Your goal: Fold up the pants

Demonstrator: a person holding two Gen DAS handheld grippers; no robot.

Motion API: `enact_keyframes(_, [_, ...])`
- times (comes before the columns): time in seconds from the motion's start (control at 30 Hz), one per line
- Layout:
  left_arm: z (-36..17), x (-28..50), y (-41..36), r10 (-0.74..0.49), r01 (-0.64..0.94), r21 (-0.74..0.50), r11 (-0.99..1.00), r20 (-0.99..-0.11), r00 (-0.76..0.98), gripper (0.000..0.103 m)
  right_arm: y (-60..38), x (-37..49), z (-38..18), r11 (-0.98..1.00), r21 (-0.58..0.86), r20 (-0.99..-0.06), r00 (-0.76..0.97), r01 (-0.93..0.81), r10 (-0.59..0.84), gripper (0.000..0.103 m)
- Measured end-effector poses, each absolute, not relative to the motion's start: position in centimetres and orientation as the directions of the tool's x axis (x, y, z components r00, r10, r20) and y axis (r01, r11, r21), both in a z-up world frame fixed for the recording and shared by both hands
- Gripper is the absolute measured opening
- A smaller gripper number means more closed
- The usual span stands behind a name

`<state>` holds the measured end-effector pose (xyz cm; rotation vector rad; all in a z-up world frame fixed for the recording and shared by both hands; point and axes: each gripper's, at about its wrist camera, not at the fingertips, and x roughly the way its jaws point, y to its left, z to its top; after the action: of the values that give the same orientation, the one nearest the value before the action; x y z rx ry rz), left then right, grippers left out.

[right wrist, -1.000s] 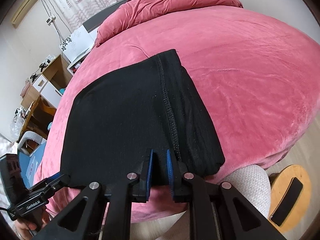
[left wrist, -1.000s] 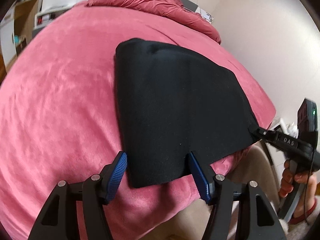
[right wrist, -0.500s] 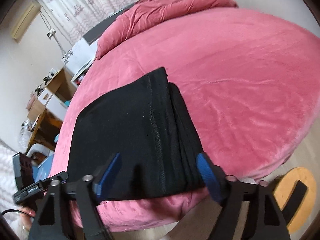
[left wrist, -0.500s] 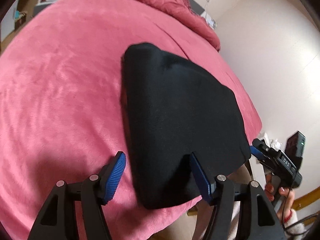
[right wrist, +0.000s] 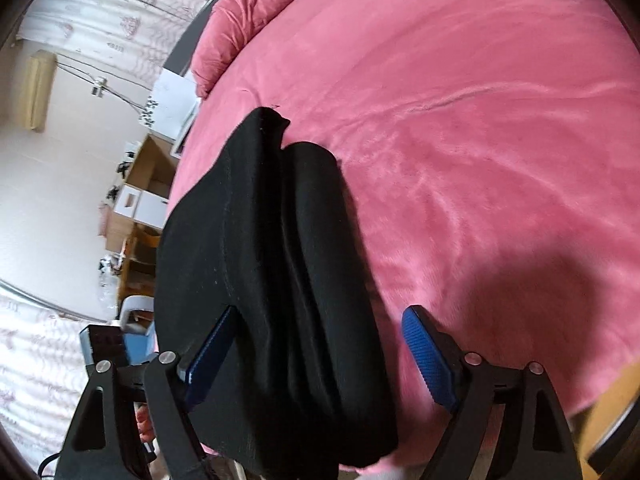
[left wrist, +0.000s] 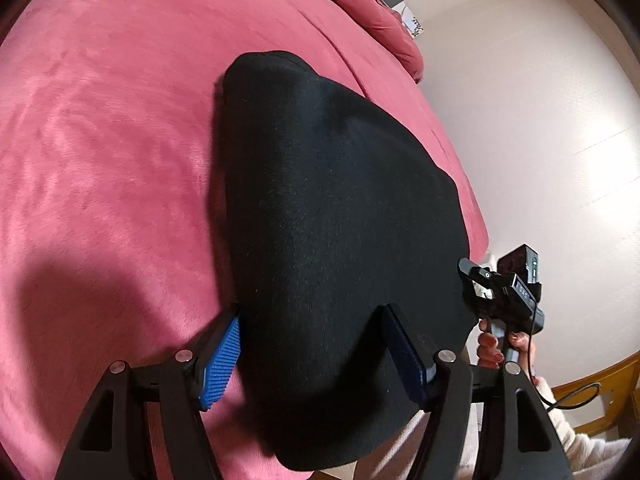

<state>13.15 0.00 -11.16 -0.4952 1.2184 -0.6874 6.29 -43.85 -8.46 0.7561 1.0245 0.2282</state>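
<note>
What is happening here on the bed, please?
A person is folding black pants on a pink bed with two handheld grippers. The pants lie folded in a thick stack near the bed's edge. Both the left gripper and the right gripper are open, each with its fingers either side of a near corner of the stack, gripping nothing.

Both wrist cams close, angled down; share pants (left wrist: 340, 220), bed (right wrist: 480, 100).

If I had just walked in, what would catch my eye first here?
Probably the black pants, folded into a thick bundle near the edge of a bed under a bright pink blanket. Next, two black tongs with blue pads, the left tongs and right tongs, both open, straddling its near end.
</note>
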Motion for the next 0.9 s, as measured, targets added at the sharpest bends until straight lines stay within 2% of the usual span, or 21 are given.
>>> enact_keyframes(0.13, [-11.8,14.2,-0.4,-0.726,0.197,-0.698,0.688,-0.669,0.162,0.072,-42.4,7.0,-8.8,0.712,0.693,-0.653,0.518,0.114,0.552,0.082])
enact_keyframes(0.27, [-12.1,14.8,-1.0,-0.721,0.215,-0.689,0.692,-0.677,0.15,0.076,-40.8,7.6,-9.1,0.752,0.652,-0.671,0.536,0.098,0.512,0.081])
enact_keyframes(0.37, [-11.9,14.6,-1.3,-0.714,0.241,-0.674,0.698,-0.683,0.157,0.077,-40.8,7.1,-9.2,0.759,0.643,-0.671,0.556,0.105,0.491,0.076])
enact_keyframes(0.43, [-11.6,14.1,-1.5,-0.709,0.243,-0.668,0.703,-0.684,0.169,0.075,-40.9,6.8,-9.0,0.761,0.641,-0.665,0.567,0.1,0.486,0.067])
enact_keyframes(0.53, [-10.9,13.2,-1.7,-0.692,0.266,-0.641,0.72,-0.692,0.206,0.063,-40.7,6.6,-8.5,0.769,0.635,-0.651,0.589,0.077,0.479,0.058])
enact_keyframes(0.67, [-8.9,11.8,-2.8,-0.658,0.338,-0.57,0.749,-0.7,0.277,0.045,-40.5,6.5,-7.8,0.787,0.615,-0.644,0.611,0.054,0.462,0.052])
enact_keyframes(0.9, [-5.7,10.2,-4.5,-0.606,0.422,-0.456,0.784,-0.709,0.36,0.038,-38.3,5.9,-5.4,0.842,0.539,-0.637,0.663,0.019,0.393,0.045])
